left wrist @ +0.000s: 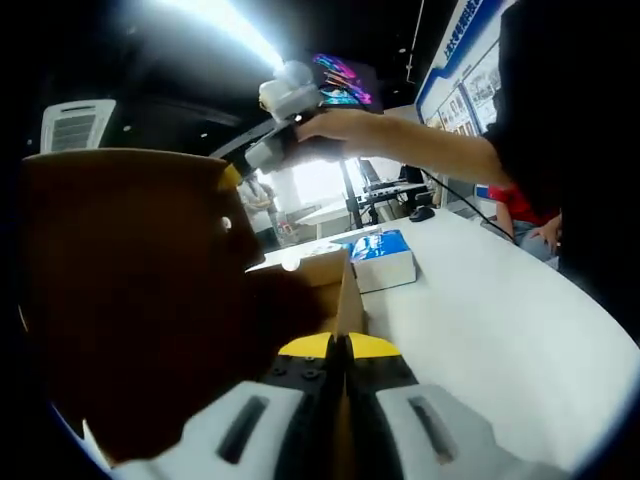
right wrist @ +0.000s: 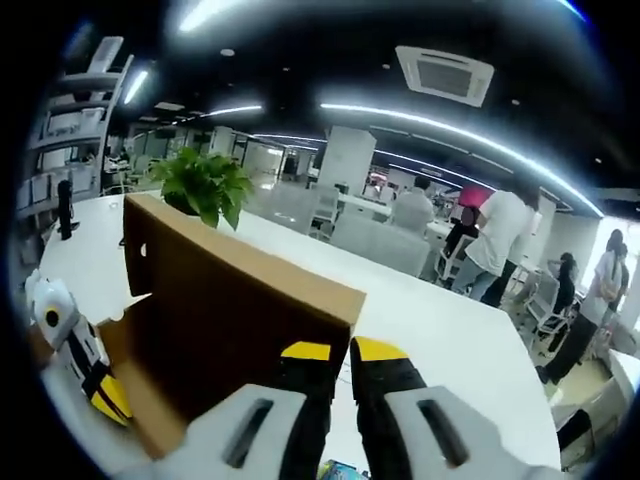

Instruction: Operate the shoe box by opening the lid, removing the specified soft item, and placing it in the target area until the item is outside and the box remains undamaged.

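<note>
Brown cardboard shoe box [right wrist: 190, 350] — on the white table [right wrist: 450, 340], lid [right wrist: 235, 290] raised upright. Left gripper [left wrist: 340, 350]: yellow-tipped jaws closed on a thin cardboard edge [left wrist: 348, 295] of the box wall. Right gripper [right wrist: 335, 352]: jaws nearly together at the lid's upper corner — whether it grips cannot be told. Blue-and-white carton [left wrist: 385, 258] lies on the table beyond the box. Green potted plant [right wrist: 203, 185] stands behind the lid. Several people [right wrist: 495, 250] stand farther back.
</note>
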A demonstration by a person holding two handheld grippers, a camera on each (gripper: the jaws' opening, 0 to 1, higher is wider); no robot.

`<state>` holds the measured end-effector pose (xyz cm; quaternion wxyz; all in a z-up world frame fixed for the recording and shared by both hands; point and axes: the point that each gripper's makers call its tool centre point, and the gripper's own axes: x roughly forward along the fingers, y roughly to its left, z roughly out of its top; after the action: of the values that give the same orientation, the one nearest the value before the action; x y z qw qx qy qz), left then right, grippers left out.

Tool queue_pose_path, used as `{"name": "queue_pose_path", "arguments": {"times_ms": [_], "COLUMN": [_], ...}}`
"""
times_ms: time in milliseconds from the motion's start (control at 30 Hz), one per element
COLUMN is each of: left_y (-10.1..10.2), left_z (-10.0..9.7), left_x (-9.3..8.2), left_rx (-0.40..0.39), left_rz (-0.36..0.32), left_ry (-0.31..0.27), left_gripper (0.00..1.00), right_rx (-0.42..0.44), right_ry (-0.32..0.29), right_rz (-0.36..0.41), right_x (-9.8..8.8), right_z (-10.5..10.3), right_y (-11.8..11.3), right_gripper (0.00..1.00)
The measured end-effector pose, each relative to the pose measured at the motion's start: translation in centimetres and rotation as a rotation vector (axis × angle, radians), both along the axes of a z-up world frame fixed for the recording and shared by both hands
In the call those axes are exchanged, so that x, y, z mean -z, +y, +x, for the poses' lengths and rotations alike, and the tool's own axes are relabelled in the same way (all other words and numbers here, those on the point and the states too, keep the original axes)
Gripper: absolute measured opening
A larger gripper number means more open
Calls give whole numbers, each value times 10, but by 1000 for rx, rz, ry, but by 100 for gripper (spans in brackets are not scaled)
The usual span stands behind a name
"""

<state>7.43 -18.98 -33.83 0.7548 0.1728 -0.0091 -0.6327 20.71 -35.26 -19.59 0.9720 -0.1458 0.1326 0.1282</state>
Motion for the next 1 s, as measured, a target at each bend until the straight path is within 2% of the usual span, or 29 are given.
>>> {"name": "queue_pose_path", "arguments": {"times_ms": [167,333,633,1000], "left_y": [0,0,0,0], "left_z": [0,-1,-1,0], "left_x": [0,-1,-1,-1], "left_rx": [0,0,0,0], "left_rz": [0,0,0,0], "left_ry": [0,0,-1,0], "left_gripper": [4,4,4,4], "right_rx": [1,10,16,23], "right_ry": [-7,-22,-35,-42], "right_rz": [27,2,37,36], "right_x": [1,3,8,14], "right_z": [-7,-14,-24,-36], "right_y": [1,2,-3,-3], "right_gripper": [4,4,4,4]}}
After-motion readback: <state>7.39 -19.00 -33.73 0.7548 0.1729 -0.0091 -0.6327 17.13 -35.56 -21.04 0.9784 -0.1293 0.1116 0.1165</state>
